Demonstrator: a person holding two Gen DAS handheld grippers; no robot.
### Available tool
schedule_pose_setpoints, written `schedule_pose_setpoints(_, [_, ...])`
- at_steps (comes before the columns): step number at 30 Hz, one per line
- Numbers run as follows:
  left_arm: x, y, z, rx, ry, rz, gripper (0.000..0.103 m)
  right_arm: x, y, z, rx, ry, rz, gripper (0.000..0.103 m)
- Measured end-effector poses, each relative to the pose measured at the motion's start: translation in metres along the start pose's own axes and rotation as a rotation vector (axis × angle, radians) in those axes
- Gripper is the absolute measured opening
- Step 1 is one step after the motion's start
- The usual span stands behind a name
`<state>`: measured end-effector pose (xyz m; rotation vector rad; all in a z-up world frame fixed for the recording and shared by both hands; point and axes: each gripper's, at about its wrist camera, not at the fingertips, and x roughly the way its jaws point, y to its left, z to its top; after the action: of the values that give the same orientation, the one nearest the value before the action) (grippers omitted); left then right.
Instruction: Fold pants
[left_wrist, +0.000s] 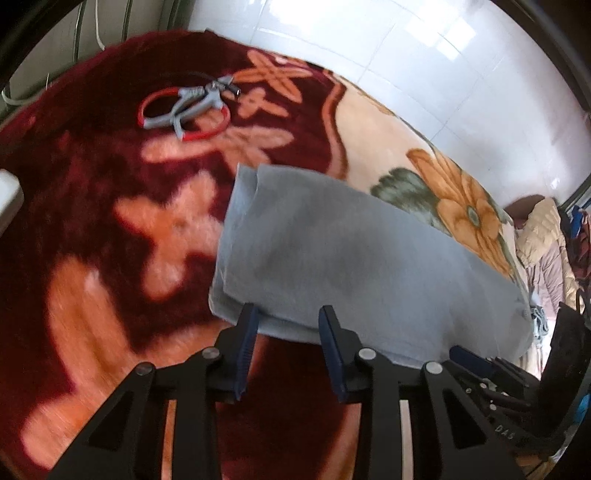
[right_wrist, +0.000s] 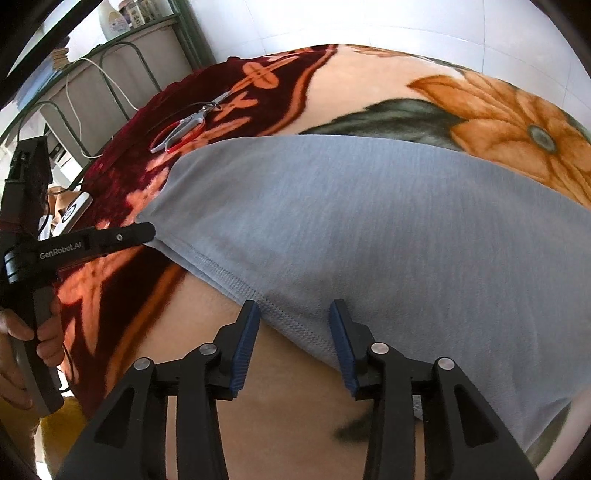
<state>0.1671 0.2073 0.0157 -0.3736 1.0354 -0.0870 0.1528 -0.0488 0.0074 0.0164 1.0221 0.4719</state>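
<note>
Grey folded pants (left_wrist: 351, 251) lie on a floral plush blanket (left_wrist: 92, 221). My left gripper (left_wrist: 288, 314) stands open at their near edge, with the folded edge between its blue pads but not pinched. In the right wrist view the pants (right_wrist: 369, 221) fill the middle, and my right gripper (right_wrist: 295, 308) is open over the stitched hem, which lies between its fingertips. A hand (right_wrist: 22, 332) holds the left gripper at the left, and one of its fingers (right_wrist: 136, 232) reaches the pants' left corner.
Red-handled scissors (left_wrist: 184, 110) lie on the dark red part of the blanket beyond the pants, also seen as scissors (right_wrist: 184, 125). White tiled floor (left_wrist: 443, 74) lies past the blanket's far edge. Piled bedding (left_wrist: 539, 236) sits at right. A metal shelf (right_wrist: 129, 48) stands at upper left.
</note>
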Motion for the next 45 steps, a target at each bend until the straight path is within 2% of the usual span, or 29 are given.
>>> schedule_pose_setpoints(4, [0.006,-0.001,-0.003,-0.002,0.016,0.028,0.036,0.000,0.003,-0.001,-0.020,-0.009,-0.009,0.042])
schedule_pose_setpoints(16, [0.008,-0.004,0.015,-0.023,-0.030,0.039,0.036,0.000,0.002,-0.004,-0.015,-0.030,0.006,0.044])
schedule_pose_setpoints(20, [0.017,-0.003,0.020,-0.017,-0.023,0.062,0.036,0.000,0.001,-0.004,-0.016,-0.029,0.006,0.044])
schedule_pose_setpoints(22, [0.022,0.001,0.022,-0.032,-0.024,0.094,0.027,0.000,0.001,-0.004,-0.017,-0.028,0.005,0.044])
schedule_pose_setpoints(23, [0.023,0.003,0.024,-0.046,-0.029,0.114,0.015,0.000,0.002,-0.004,-0.017,-0.028,0.004,0.044])
schedule_pose_setpoints(26, [0.016,0.008,0.024,-0.077,-0.067,0.093,0.003,-0.002,0.002,-0.003,-0.012,-0.021,0.001,0.044])
schedule_pose_setpoints(29, [-0.009,-0.001,0.020,-0.045,-0.145,0.095,0.003,-0.007,0.000,-0.002,0.017,-0.019,0.016,0.044])
schedule_pose_setpoints(31, [-0.019,-0.002,0.016,-0.048,-0.168,0.100,0.003,-0.010,0.000,-0.003,0.028,-0.019,0.026,0.044])
schedule_pose_setpoints(37, [0.011,0.011,0.004,-0.038,-0.081,0.151,0.004,-0.008,0.006,-0.008,-0.018,-0.008,0.004,0.044])
schedule_pose_setpoints(42, [0.011,0.002,0.009,0.027,-0.104,0.230,0.011,-0.010,0.009,-0.007,-0.038,0.012,-0.008,0.044])
schedule_pose_setpoints(45, [-0.004,0.004,0.015,0.005,-0.129,0.221,0.018,-0.018,0.003,-0.004,0.010,-0.006,0.046,0.044])
